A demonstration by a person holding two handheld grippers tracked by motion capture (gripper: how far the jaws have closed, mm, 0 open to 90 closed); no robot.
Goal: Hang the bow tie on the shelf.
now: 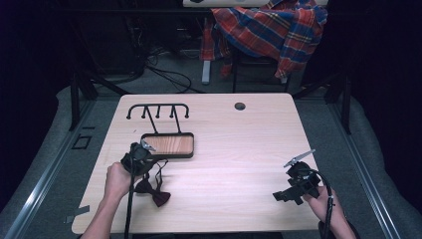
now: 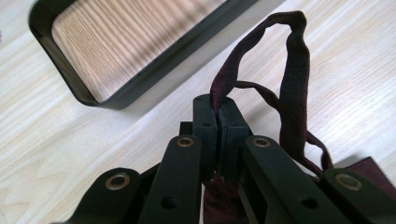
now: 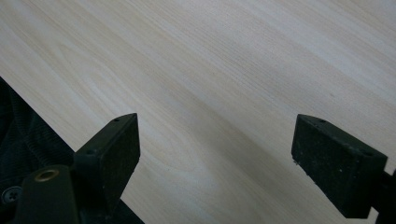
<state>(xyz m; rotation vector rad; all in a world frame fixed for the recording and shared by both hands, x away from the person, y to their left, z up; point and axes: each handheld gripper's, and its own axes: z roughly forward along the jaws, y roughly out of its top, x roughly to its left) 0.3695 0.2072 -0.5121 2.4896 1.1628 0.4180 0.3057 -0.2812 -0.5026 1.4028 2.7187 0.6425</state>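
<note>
Over on the left I've got the left tongs (image 2: 217,135) pinched tight on the strap of a dark maroon bow tie (image 1: 153,193), whose bow sits on the bench (image 1: 239,164) near my left hand (image 1: 117,180), just in front of the black wood-bottomed tray (image 1: 168,145) and its hook rack (image 1: 158,110). Moving right, bare wood in the middle, then the right tongs (image 3: 215,163) hang wide apart over the bench near its right front corner, gripping nothing.

Pale matt wood-grain table (image 1: 239,149), black-rimmed tray (image 2: 140,84) floored in wood, dark maroon cloth strap (image 2: 292,84).
</note>
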